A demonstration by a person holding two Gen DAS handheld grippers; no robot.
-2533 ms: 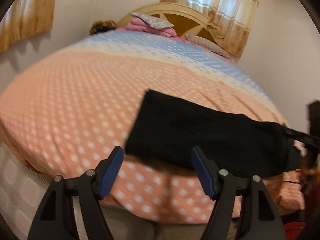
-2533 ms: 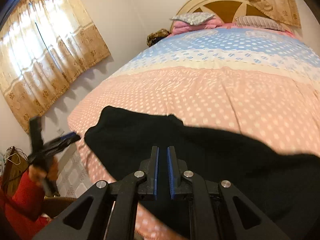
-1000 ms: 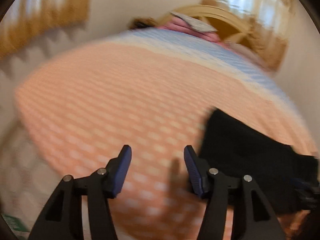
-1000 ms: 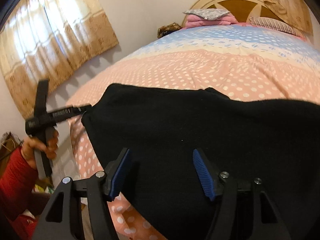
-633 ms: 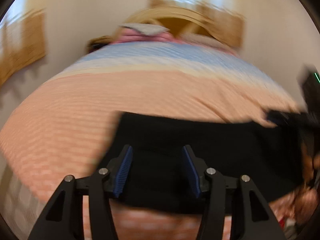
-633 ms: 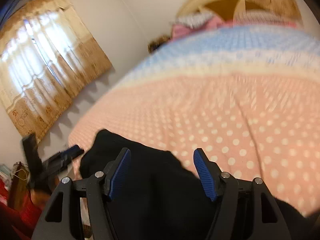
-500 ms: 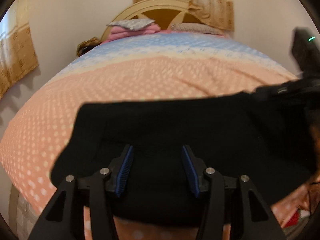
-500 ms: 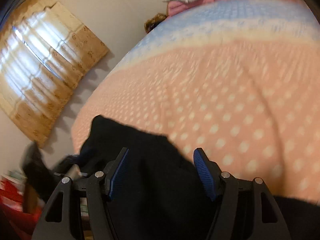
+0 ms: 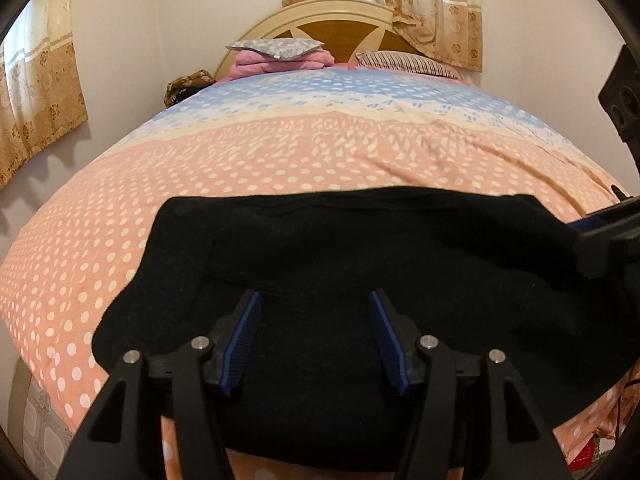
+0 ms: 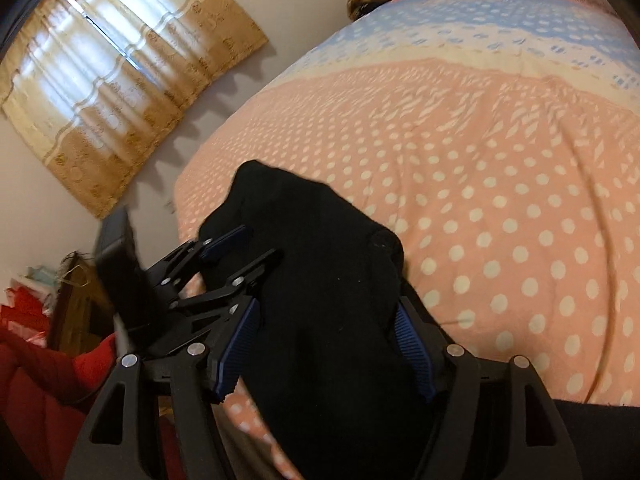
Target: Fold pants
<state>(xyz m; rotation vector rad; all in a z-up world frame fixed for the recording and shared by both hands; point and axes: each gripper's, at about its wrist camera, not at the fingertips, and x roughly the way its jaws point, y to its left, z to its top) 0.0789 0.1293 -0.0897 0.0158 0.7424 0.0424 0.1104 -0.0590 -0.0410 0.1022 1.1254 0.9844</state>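
Both jaws agape and empty, left gripper [image 9: 314, 338] and right gripper [image 10: 326, 346] straddle black pants [image 9: 360, 280] at six o'clock; next likely a pinch to fold.

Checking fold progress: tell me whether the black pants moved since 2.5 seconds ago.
Yes. The black pants now lie wider across the peach polka-dot bedspread, their left end reaching farther toward its left edge.

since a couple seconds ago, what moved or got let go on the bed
The right hand-held gripper, shut 2.5 s ago, is now open around the black pants. The left hand-held gripper, open throughout, swung away over the bedspread and came back over the pants, which look bunched closer. Pillows and curtains unchanged.
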